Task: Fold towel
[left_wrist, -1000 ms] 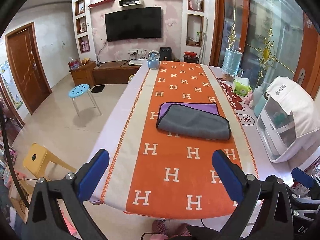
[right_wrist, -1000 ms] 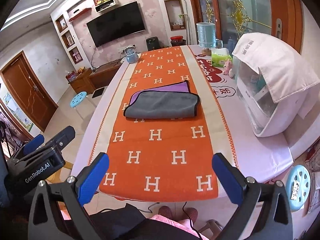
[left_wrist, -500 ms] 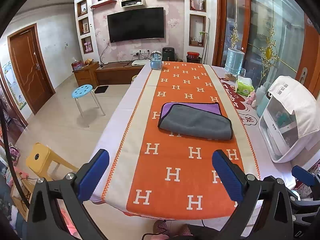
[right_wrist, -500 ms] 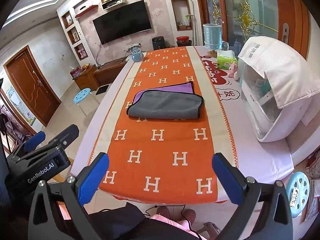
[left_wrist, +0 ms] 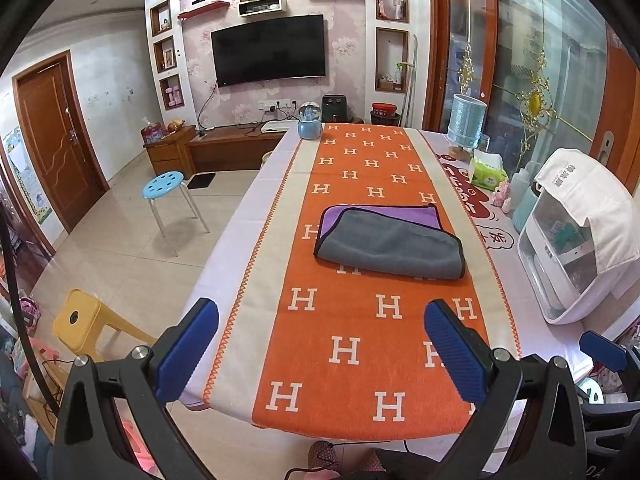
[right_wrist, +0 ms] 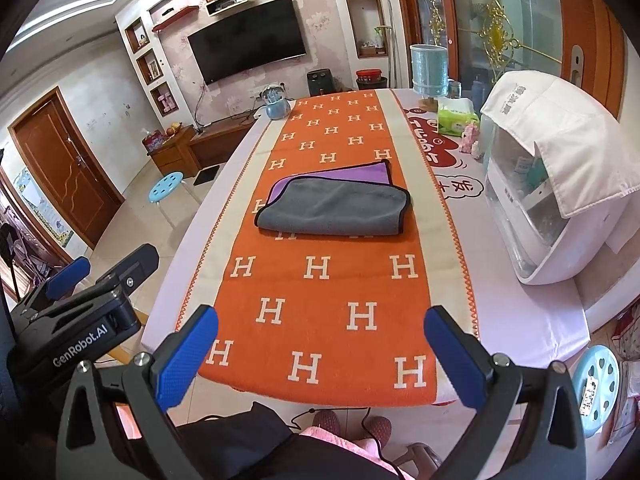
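Both grippers hang wide open short of the near end of the table, holding nothing. Left gripper (left_wrist: 322,344) has its blue pads (left_wrist: 188,350) spread apart over the near stretch of the runner (left_wrist: 360,328); in the right wrist view its black body shows at the far left, off the table's edge. Right gripper (right_wrist: 320,346) stands the same way, its pads (right_wrist: 454,360) parted over the runner's near hem.

From the left of the room: a brown door (left_wrist: 52,136), a yellow stool (left_wrist: 80,320) near the table's corner, a blue stool (left_wrist: 164,184) on the tiled floor, and a TV (left_wrist: 268,50) on the far wall. The table (left_wrist: 248,216) runs away from the cameras, with the orange runner printed with white H letters down its middle.

On the runner, around mid-table and well apart from both grippers, lies the towel (left_wrist: 390,246), folded over: the grey side faces up in front and a strip of its purple side shows along the far edge. Right of it, at the table's edge, stands a white box (right_wrist: 556,208) with a white cloth (right_wrist: 560,132) draped over its top. Farther back sit a tissue pack (right_wrist: 456,118) and a water jug (right_wrist: 430,70).
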